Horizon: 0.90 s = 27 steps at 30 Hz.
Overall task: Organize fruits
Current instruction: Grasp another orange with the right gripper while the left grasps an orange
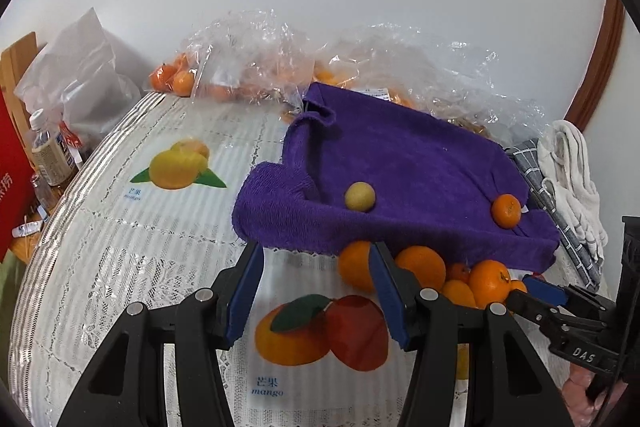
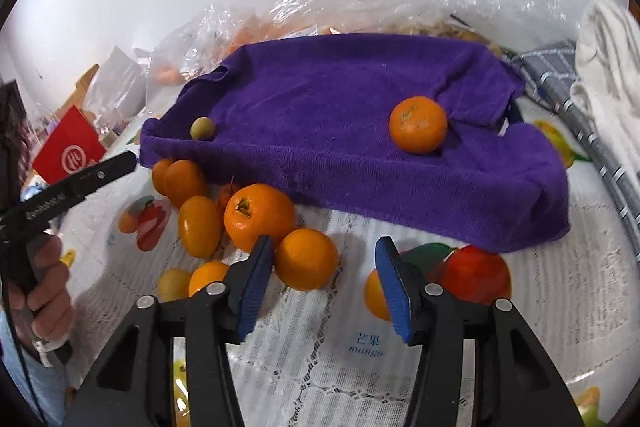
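Fruit lies in two places before us: a heap of oranges (image 2: pixel 256 219) on the desk (image 2: pixel 320 367), against the near left edge of a purple towel (image 2: pixel 340 107), and two pieces up on the towel itself. On the towel we see a small yellow-green fruit (image 2: pixel 202 128) near its left end and a single orange (image 2: pixel 418 124) toward its right, well apart from each other. The towel is draped over something boxy, so it sits raised above the lace cloth printed with mangoes.

Our right gripper (image 2: pixel 324 275) hovers low just near of the heap, spread wide and holding nothing, its left finger just beside the nearest orange (image 2: pixel 306 259). Our left gripper (image 1: pixel 316 287) is likewise wide and empty, poised over the cloth at the towel's near left corner, with the heap just to its right. Beyond the towel lie crumpled clear plastic bags (image 1: pixel 248 59) with more oranges inside, and white and grey checked cloths (image 1: pixel 568 171) sit at the far right.
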Each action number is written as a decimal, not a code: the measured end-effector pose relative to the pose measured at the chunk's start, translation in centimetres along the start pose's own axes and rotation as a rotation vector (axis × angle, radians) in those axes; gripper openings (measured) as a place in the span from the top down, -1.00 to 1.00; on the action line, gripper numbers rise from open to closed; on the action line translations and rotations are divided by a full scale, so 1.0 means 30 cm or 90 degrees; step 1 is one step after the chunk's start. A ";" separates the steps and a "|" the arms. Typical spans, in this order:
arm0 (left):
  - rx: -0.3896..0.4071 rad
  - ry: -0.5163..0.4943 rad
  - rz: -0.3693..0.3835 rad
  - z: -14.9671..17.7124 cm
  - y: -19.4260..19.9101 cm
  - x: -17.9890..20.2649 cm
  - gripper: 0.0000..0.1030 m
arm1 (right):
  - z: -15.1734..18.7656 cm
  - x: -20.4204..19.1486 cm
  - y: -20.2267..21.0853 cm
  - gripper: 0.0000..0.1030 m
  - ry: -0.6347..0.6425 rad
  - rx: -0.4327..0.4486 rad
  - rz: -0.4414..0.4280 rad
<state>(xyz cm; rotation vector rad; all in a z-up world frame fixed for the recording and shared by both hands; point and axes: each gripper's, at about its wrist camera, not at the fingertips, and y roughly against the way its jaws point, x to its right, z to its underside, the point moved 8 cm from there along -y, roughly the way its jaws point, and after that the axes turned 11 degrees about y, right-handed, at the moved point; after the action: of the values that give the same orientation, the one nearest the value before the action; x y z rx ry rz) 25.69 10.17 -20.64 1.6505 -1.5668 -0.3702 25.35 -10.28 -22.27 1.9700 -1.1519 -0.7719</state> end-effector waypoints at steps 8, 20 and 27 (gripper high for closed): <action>0.011 -0.003 -0.009 -0.007 0.005 -0.007 -0.02 | 0.001 0.023 0.042 0.37 -0.006 0.010 -0.004; -0.021 -0.026 -0.009 0.019 -0.025 0.006 -0.02 | 0.016 0.083 0.002 0.30 -0.013 -0.022 0.054; -0.054 -0.052 0.021 0.045 -0.039 0.043 -0.02 | 0.014 0.080 0.009 0.28 -0.009 0.003 0.083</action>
<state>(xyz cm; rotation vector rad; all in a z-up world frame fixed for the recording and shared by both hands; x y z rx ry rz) 25.79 8.37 -21.93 1.5595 -1.6152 -0.4859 25.90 -12.65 -22.61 1.8747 -1.2777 -0.7174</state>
